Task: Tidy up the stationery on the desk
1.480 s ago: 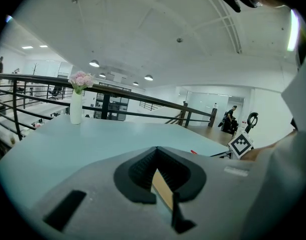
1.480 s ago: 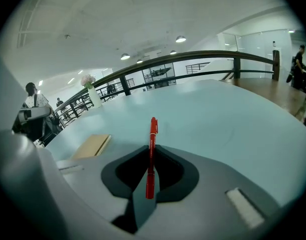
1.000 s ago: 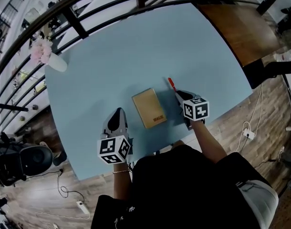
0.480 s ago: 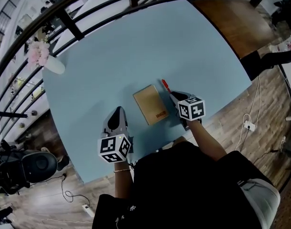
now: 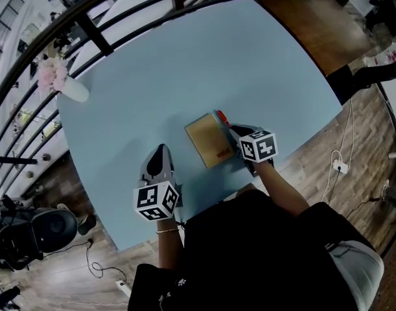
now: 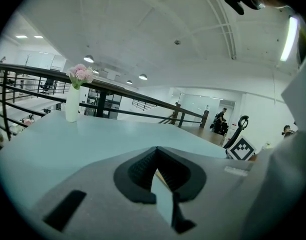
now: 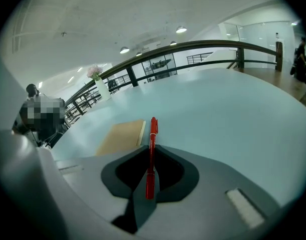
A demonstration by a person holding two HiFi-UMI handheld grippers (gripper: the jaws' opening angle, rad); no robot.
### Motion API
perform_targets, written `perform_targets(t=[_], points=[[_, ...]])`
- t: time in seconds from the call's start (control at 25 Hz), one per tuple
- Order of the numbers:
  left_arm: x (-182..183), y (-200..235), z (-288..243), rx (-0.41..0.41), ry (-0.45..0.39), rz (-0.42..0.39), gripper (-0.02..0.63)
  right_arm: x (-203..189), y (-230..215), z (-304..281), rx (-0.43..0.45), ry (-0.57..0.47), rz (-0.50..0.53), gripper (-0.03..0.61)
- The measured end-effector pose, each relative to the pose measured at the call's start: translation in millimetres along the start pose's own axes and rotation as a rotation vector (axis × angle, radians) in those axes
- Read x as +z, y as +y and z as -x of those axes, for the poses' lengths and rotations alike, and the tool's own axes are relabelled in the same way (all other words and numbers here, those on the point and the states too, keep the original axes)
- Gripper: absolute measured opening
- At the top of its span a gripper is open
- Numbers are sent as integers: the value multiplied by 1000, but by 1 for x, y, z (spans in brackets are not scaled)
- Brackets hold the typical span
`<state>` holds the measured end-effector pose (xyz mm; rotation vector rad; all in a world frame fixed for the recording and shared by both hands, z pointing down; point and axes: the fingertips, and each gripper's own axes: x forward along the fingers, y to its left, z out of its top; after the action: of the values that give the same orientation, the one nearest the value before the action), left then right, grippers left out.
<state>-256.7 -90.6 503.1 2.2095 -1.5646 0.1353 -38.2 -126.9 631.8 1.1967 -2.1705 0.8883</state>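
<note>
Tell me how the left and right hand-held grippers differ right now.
The left hand-held gripper is shut on nothing; the right hand-held gripper is shut on a red pen. The left one sits apart from the brown notebook, on its left; the right one is close by its right edge. Both carry a marker cube.

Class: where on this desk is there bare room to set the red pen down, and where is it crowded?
Bare: the desk between vase, railing and notebook. Crowded: the near edge, with notebook, left gripper, and right gripper holding the red pen.
</note>
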Motion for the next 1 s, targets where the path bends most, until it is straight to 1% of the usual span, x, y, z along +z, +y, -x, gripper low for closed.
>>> perform_targets(t=[0.36, 0.64, 0.84, 1.0], points=[[2, 4, 3, -7, -11, 14, -3, -7, 9, 0, -2, 62, 28, 51], [3, 11, 4, 1, -11, 20, -3, -7, 16, -6, 10, 77, 34, 52], [2, 11, 7, 12, -13, 24, -3, -7, 20, -5, 33, 82, 34, 54], [1, 10, 6, 19, -14, 24, -3, -10, 18, -6, 43, 89, 31, 66]])
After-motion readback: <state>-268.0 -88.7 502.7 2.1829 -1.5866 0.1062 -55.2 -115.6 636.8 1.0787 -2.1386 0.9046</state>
